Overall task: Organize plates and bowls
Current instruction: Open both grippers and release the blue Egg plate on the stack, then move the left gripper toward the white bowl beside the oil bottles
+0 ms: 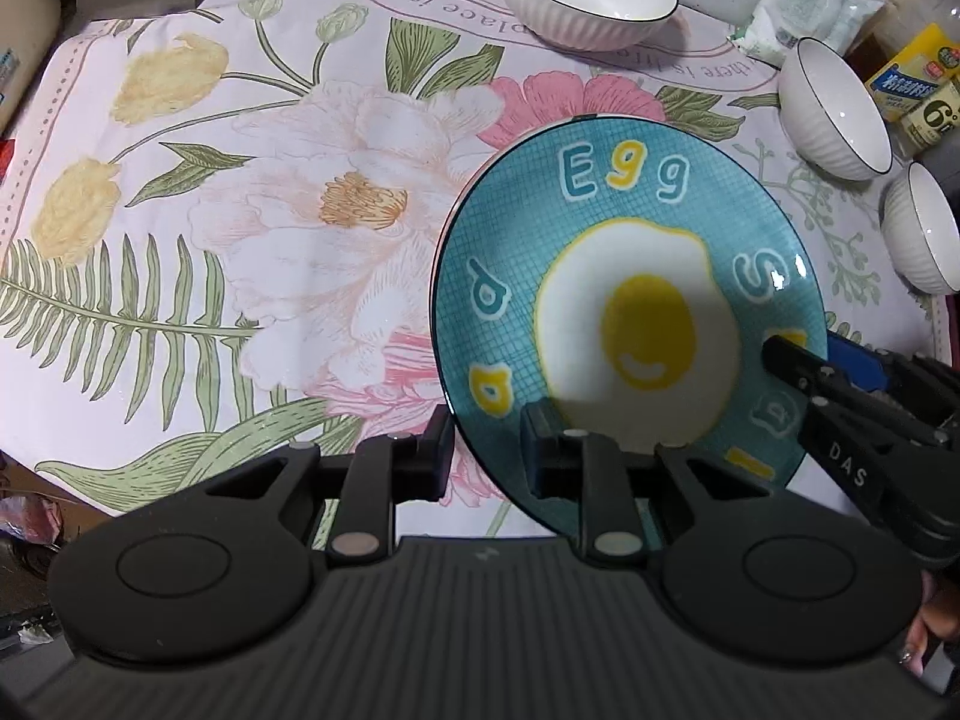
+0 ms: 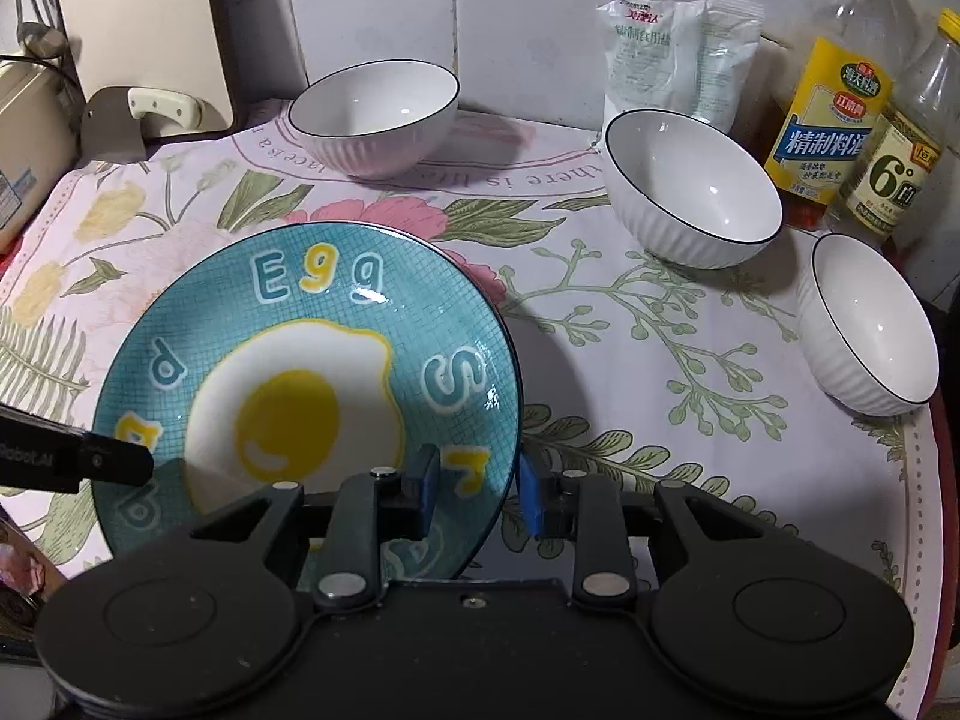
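Round teal ceramic plate with fried-egg print (image 1: 630, 312) is clamped at its rim by left gripper (image 1: 486, 456). Right gripper (image 2: 480, 495) is slightly parted astride the opposite rim, pads seemingly clear. Ribbed white bowls (image 2: 690, 186) sit apart.

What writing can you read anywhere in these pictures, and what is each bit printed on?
"Egg", plus loose letters "S", "d", "p": teal plate.
"DAS": right gripper, on its arm.
"Robot.AI", start cut off: left gripper, on its arm.
"6°": small bottle.
"精制料酒": yellow-label bottle.
"there is li...", upside down: tablecloth.
White packet: too blurred.
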The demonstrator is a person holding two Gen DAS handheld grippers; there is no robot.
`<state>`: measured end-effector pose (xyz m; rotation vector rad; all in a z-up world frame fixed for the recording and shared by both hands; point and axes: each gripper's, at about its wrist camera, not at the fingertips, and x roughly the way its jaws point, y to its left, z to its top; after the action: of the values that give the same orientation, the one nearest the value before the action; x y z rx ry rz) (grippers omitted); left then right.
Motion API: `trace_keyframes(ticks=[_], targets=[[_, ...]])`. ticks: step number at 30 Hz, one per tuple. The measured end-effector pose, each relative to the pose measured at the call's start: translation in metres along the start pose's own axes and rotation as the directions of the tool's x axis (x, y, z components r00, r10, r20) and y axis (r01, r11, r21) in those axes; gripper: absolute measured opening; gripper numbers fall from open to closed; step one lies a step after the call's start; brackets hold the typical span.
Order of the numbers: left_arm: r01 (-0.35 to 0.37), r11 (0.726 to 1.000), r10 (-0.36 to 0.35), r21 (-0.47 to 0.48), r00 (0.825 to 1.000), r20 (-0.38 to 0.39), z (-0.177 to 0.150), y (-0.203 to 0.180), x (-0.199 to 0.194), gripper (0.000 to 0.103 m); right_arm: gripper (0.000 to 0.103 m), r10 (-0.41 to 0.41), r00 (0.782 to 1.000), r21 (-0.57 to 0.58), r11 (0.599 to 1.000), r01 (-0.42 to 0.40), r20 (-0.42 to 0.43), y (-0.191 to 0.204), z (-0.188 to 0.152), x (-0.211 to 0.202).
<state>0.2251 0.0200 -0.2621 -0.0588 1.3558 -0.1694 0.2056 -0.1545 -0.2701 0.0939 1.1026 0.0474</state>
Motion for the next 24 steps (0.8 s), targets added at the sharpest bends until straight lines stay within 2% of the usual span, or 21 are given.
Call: trace_keyframes(ticks=[5, 10, 15, 18, 22, 24], targets=[[-0.029, 0.999, 0.029, 0.024, 0.999, 0.017, -0.001, -0.003, -0.014, 0.022, 0.033, 0.025, 1.0, 0.007, 1.0, -0.025, 0.015, -0.002, -0.001, -0.008], [-0.066, 0.996, 0.065, 0.059, 0.998, 0.021, -0.008, -0.012, -0.034, 0.024, 0.033, 0.085, 0.995, 0.027, 0.996, -0.086, 0.046, -0.013, -0.007, -0.03], [-0.086, 0.993, 0.083, 0.084, 0.996, 0.035, -0.022, -0.025, -0.058, 0.031, 0.034, 0.126, 0.989, 0.046, 0.991, -0.129, 0.072, -0.03, -0.015, -0.056], [-0.089, 0.991, 0.085, 0.095, 0.995, 0.046, -0.031, -0.035, -0.074, 0.037, 0.038, 0.14, 0.986, 0.047, 0.988, -0.145, 0.092, -0.04, -0.02, -0.073], [-0.086, 0.989, 0.078, 0.119, 0.994, 0.07, -0.043, -0.052, -0.096, 0.041, 0.048, 0.156, 0.98, 0.025, 0.987, -0.161, 0.122, -0.052, -0.028, -0.102], [-0.082, 0.988, 0.072, 0.133, 0.994, 0.08, -0.049, -0.06, -0.106, 0.041, 0.05, 0.165, 0.976, 0.011, 0.986, -0.168, 0.14, -0.056, -0.033, -0.116]])
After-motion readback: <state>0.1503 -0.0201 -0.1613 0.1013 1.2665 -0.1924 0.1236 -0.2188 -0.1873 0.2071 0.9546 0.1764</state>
